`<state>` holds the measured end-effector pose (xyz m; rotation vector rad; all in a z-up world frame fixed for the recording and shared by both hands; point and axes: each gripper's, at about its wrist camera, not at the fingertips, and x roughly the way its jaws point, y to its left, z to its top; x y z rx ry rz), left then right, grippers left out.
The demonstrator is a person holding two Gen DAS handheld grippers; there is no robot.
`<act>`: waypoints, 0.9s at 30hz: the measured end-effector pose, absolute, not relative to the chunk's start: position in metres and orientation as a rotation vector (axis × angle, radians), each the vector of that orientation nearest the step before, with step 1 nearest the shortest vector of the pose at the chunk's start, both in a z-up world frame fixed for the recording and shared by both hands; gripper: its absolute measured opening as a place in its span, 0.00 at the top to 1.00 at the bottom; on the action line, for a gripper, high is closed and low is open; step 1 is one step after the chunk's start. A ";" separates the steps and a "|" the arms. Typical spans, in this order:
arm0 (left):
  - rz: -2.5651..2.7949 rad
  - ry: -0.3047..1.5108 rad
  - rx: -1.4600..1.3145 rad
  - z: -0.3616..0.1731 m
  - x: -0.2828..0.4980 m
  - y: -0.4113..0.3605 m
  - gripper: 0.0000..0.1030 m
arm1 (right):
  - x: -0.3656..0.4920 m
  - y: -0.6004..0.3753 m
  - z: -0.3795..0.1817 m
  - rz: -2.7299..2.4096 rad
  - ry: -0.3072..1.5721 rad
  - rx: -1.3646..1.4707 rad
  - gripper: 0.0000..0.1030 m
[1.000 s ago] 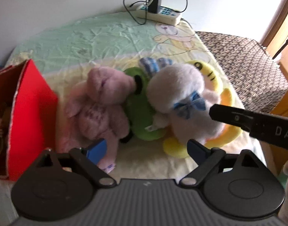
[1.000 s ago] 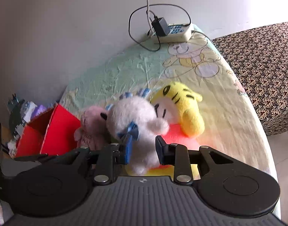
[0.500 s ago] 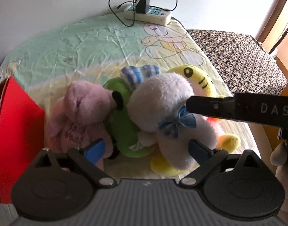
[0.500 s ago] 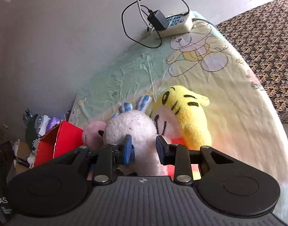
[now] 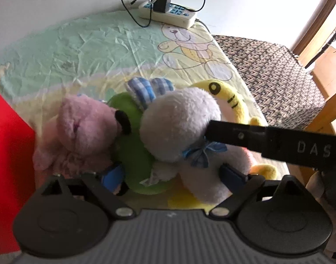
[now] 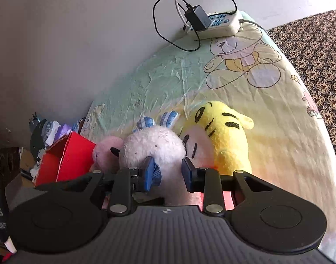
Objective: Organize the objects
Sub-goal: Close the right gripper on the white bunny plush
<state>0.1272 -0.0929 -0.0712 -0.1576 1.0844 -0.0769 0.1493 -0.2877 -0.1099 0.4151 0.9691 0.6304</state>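
Four plush toys clustered in contact on the printed sheet: pink plush [image 5: 84, 129] at left; green plush [image 5: 135, 154] beside it; white plush [image 5: 181, 129], blue-checked ears and bow, centre; yellow tiger plush [image 6: 225, 136] at right.

Daylight enters from the right in the left wrist view, where the upper right corner burns out to plain white. The wall [image 5: 58, 0] behind the bed is bright there, yet grey and dull in the right wrist view. The wrinkled sheet [image 6: 159, 81] shows shiny streaks of glare. Both views bend strongly at the edges, curving the bed's outline, with dark corners. The white plush [image 5: 181, 127] and pink plush [image 5: 84, 129] look soft and slightly blurred up close; the power strip [image 6: 220, 24] stays fairly sharp.
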 end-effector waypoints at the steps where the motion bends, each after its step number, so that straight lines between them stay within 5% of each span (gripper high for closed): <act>1: -0.082 1.084 -0.155 -0.071 0.128 -0.094 0.10 | 0.148 -0.286 -0.108 0.636 0.968 0.395 0.71; 20: -0.097 1.039 -0.120 -0.069 0.126 -0.093 0.04 | 0.150 -0.287 -0.109 0.628 0.946 0.436 0.64; 27: -0.115 1.030 -0.120 -0.066 0.119 -0.092 0.04 | 0.149 -0.275 -0.106 0.640 0.886 0.295 0.44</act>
